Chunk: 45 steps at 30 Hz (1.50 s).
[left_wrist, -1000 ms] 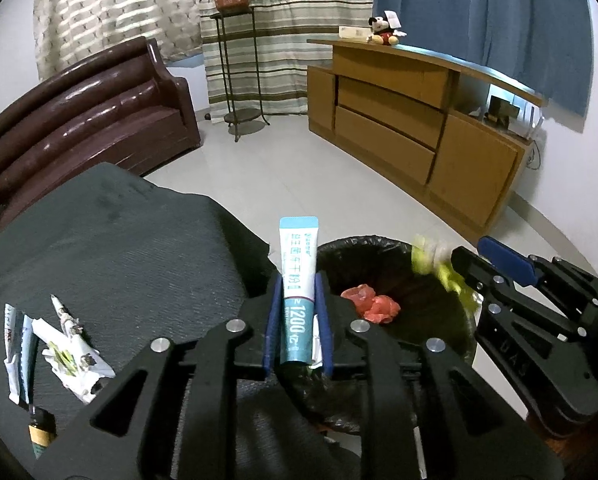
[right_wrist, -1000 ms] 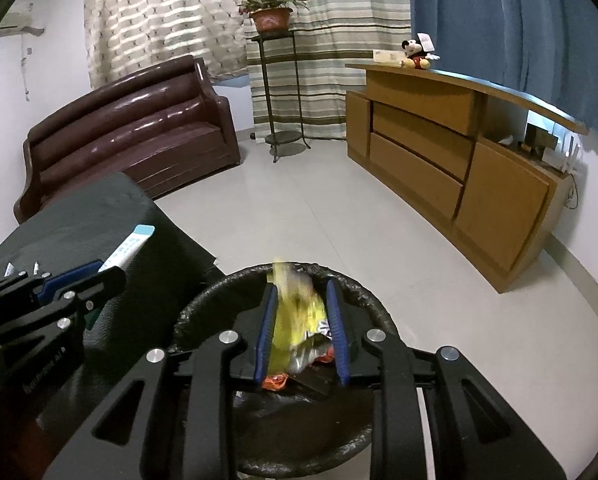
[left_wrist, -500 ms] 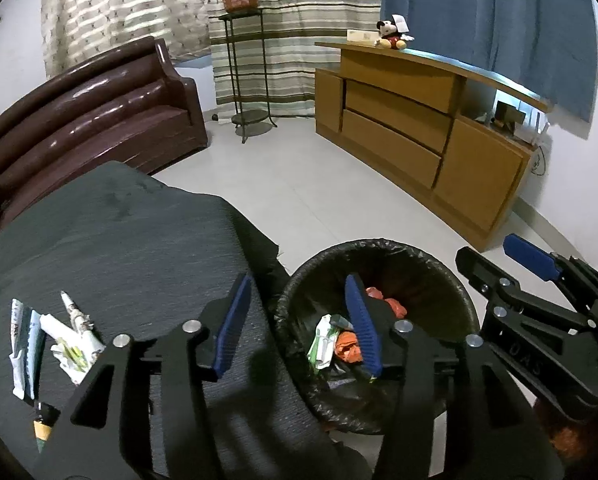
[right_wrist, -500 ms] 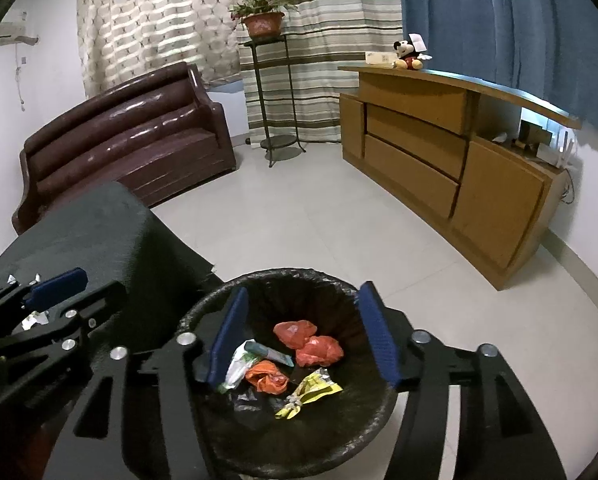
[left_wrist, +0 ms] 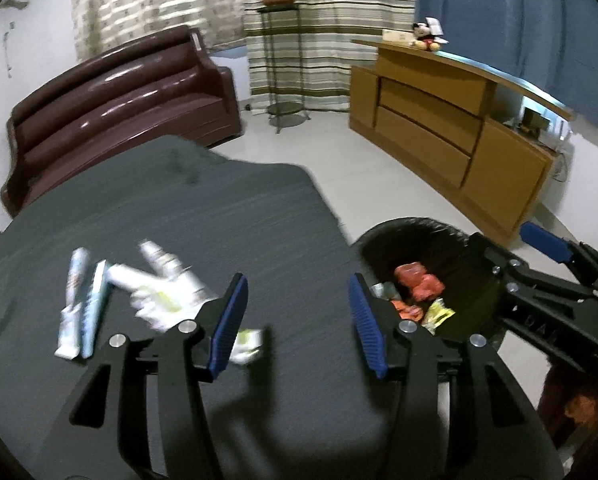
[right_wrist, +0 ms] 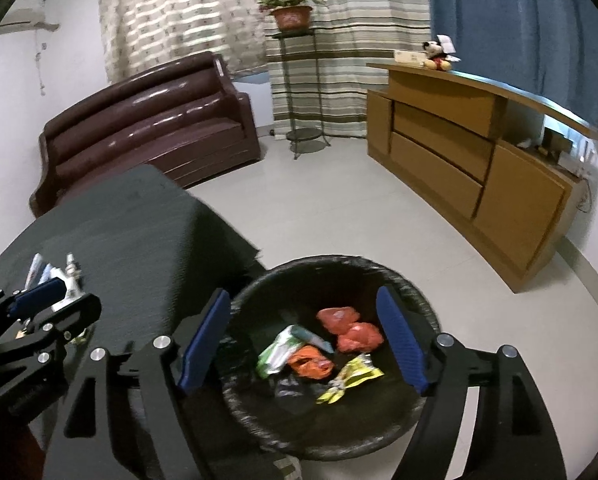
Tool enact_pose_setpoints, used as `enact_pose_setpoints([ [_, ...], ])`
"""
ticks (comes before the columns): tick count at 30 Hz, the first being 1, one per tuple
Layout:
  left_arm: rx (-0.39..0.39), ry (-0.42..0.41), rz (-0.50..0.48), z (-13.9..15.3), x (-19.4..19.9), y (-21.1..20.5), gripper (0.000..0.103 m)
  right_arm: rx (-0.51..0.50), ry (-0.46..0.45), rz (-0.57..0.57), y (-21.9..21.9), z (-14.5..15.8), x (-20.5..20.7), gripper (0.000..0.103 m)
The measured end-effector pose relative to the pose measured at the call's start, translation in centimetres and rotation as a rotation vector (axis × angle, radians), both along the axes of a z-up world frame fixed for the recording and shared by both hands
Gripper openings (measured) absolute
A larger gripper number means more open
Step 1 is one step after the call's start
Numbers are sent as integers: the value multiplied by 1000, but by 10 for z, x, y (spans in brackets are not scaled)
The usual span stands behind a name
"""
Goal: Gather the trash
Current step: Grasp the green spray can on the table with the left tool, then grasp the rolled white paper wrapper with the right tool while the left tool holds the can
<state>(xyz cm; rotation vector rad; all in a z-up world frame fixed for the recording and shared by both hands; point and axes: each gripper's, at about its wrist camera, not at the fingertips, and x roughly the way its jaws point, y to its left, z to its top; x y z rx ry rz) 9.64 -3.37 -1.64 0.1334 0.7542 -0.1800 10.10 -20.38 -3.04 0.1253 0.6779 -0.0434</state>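
Left wrist view: the left gripper [left_wrist: 295,320] hangs over the table [left_wrist: 219,216] with its jaws spread wide and nothing between them; its fingers are black plastic with ribbed blue pads [left_wrist: 229,322]; the table is draped in a dark grey, coarse-woven cloth. Just beyond the left finger lies a blurred heap of trash: two flat white tubes [left_wrist: 81,304] side by side, a small white bottle [left_wrist: 161,258] and crumpled white-and-yellow wrappers [left_wrist: 167,300]; one scrap [left_wrist: 247,342] sits just beside the pad, though contact cannot be told. The right gripper [left_wrist: 539,264] shows at the right edge, over the bin [left_wrist: 415,228].

Right wrist view: the right gripper [right_wrist: 305,338] is also fully open and empty, poised above the round bin [right_wrist: 415,292], which stands on the floor beside the table [right_wrist: 139,220] and is lined with a glossy, wrinkled black bag; inside lie two red crumpled wads [right_wrist: 349,326], an orange wrapper [right_wrist: 311,362], a green-and-white tube [right_wrist: 287,346] and a yellow foil packet [right_wrist: 349,376]. The left gripper [right_wrist: 39,304] is seen at the left, over the tubes on the table.
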Motion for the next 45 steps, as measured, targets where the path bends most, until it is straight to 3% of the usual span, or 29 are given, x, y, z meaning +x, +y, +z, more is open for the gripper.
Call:
enact_pose_setpoints([
  [13, 31, 1, 173, 2, -35, 89, 58, 14, 7, 114, 60, 8, -11, 75],
  [24, 4, 105, 210, -20, -30, 119, 58, 3, 34, 186, 95, 5, -12, 75],
  [29, -36, 132, 194, -24, -24, 124, 47, -8, 43, 212, 104, 5, -10, 75],
  [33, -49, 124, 163, -24, -26, 124, 24, -9, 48, 234, 114, 5, -7, 75],
  [41, -78, 112, 153, -23, -31, 135, 23, -37, 46, 286, 137, 8, 4, 75],
  [45, -80, 90, 182, -16, -36, 151, 23, -47, 65, 323, 150, 6, 11, 70],
])
